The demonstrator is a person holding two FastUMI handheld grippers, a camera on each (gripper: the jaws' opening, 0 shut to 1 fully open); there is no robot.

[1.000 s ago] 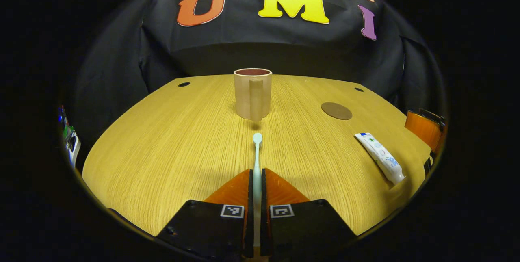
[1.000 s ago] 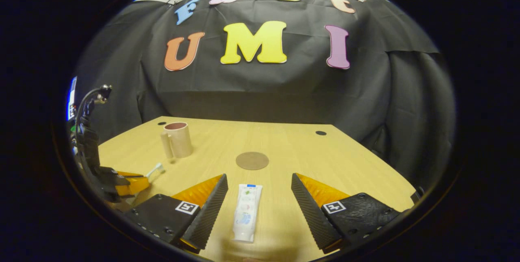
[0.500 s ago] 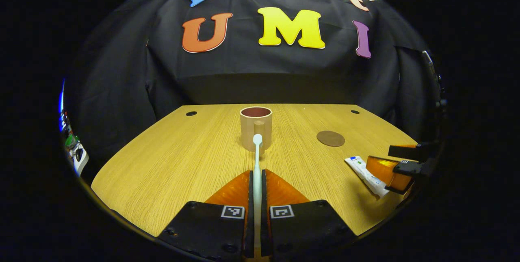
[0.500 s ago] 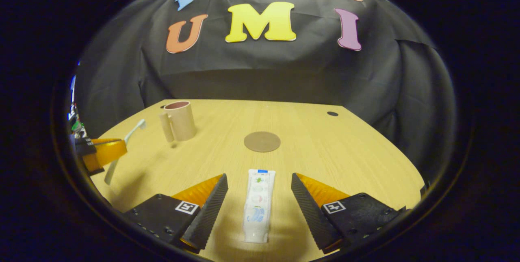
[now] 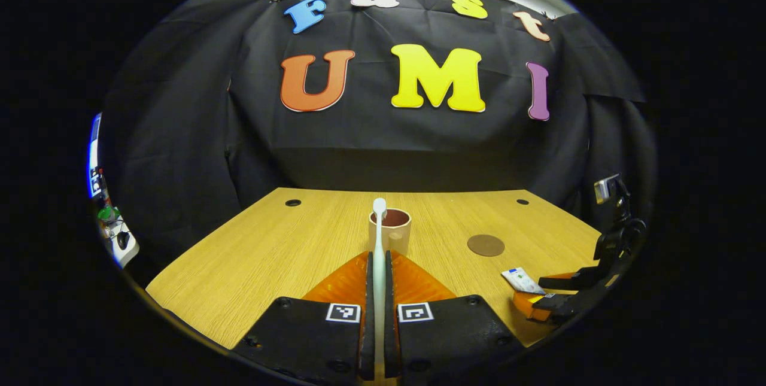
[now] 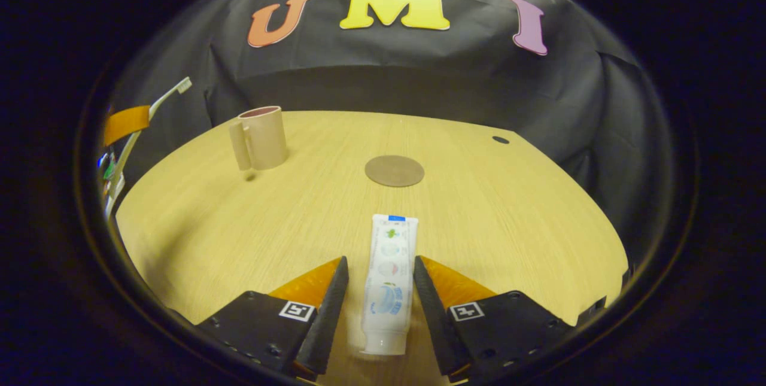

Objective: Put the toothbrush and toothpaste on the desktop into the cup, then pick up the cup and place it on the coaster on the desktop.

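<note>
The left claw [image 5: 376,266], at the bottom centre of the left gripper view, is clamped on the toothbrush [image 5: 378,236], whose long axis runs straight up the frame to a head overlapping the rim of the cup [image 5: 389,231] beyond. In the right gripper view, the right claw [image 6: 376,272] stands apart astride the toothpaste [image 6: 389,281], fingers close beside the tube but apparently not pressing it; it lies lengthwise on the bench [image 6: 251,224], pointing up-frame toward the coaster [image 6: 394,170] at centre. The cup stands upright at upper left, off the coaster. Judged from this, the left claw is nearer the cup.
</note>
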